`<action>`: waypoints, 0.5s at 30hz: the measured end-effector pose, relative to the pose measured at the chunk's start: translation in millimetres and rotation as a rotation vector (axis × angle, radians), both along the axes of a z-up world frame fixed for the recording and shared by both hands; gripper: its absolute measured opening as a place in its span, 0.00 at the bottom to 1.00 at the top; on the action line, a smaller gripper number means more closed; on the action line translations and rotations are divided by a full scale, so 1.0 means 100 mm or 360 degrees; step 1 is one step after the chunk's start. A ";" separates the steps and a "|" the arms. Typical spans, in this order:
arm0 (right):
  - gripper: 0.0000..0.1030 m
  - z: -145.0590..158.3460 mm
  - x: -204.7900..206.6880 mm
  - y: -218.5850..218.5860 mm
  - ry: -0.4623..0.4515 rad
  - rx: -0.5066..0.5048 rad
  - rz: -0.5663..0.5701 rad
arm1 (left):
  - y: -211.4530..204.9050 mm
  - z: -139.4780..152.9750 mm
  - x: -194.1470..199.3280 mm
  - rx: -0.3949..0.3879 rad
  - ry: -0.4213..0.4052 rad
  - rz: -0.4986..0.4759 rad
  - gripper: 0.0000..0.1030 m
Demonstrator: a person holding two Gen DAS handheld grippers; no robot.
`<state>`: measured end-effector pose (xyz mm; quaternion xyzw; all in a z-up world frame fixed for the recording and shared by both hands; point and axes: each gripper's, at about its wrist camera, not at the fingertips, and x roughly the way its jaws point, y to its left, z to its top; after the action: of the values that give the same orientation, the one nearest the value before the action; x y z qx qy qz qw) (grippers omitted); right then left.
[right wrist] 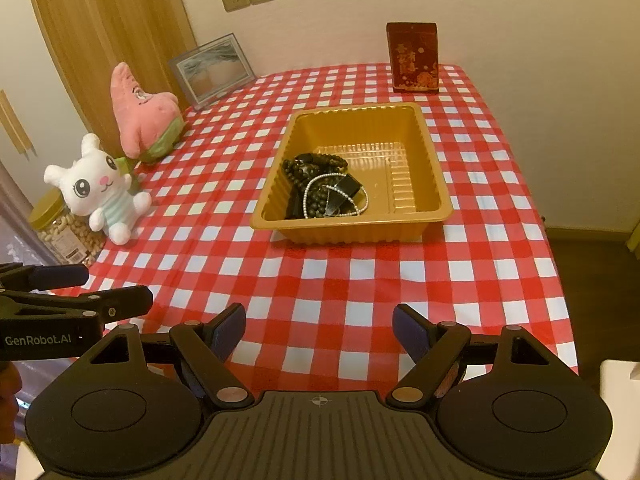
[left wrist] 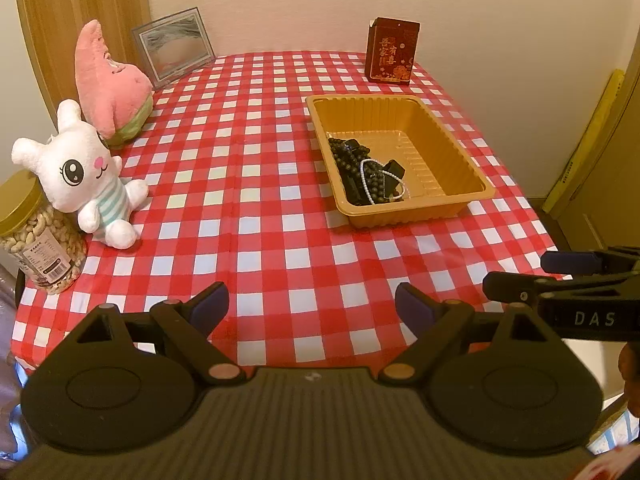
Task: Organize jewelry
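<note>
A gold plastic tray (left wrist: 452,152) (right wrist: 420,148) stands on the red-and-white checked tablecloth. In it lies a heap of jewelry (left wrist: 366,172) (right wrist: 324,190): dark bead strands, black pieces and a white pearl strand. My left gripper (left wrist: 312,308) is open and empty over the table's near edge, well short of the tray. My right gripper (right wrist: 318,330) is open and empty too, near the front edge. Each gripper shows from the side in the other's view, the right one (left wrist: 520,280) and the left one (right wrist: 116,292).
A white bunny plush (left wrist: 86,176) (right wrist: 102,192), a pink star plush (left wrist: 110,84) (right wrist: 142,114) and a nut jar (left wrist: 36,236) (right wrist: 64,228) stand along the left edge. A picture frame (left wrist: 174,46) (right wrist: 214,68) and a red box (left wrist: 392,52) (right wrist: 414,58) stand at the back by the wall.
</note>
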<state>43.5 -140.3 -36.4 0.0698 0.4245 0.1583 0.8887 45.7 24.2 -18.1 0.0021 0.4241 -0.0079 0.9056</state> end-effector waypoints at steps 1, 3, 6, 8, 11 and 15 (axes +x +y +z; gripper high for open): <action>0.78 0.00 0.00 0.00 0.0001 0.0001 -0.0001 | 0.00 0.00 0.00 -0.0001 0.0000 0.0000 0.87; 0.78 0.00 0.00 0.00 -0.0001 0.0000 -0.0002 | 0.00 0.00 0.01 -0.0001 0.0000 -0.0001 0.87; 0.78 0.00 0.00 0.00 -0.0002 0.0000 -0.0001 | 0.00 0.00 0.01 -0.0002 -0.0001 0.0000 0.87; 0.78 0.00 0.00 0.01 -0.0002 -0.0001 0.0000 | 0.00 0.00 0.02 -0.0002 0.0000 0.0001 0.87; 0.78 0.00 0.01 0.01 -0.0001 0.0001 -0.0001 | 0.00 0.00 0.02 -0.0002 0.0000 0.0000 0.87; 0.78 0.00 0.01 0.01 -0.0001 0.0001 -0.0001 | 0.01 0.00 0.02 -0.0001 0.0000 -0.0001 0.87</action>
<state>44.4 -139.2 -36.7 0.0700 0.4243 0.1582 0.8889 48.0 25.0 -18.3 0.0020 0.4241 -0.0083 0.9056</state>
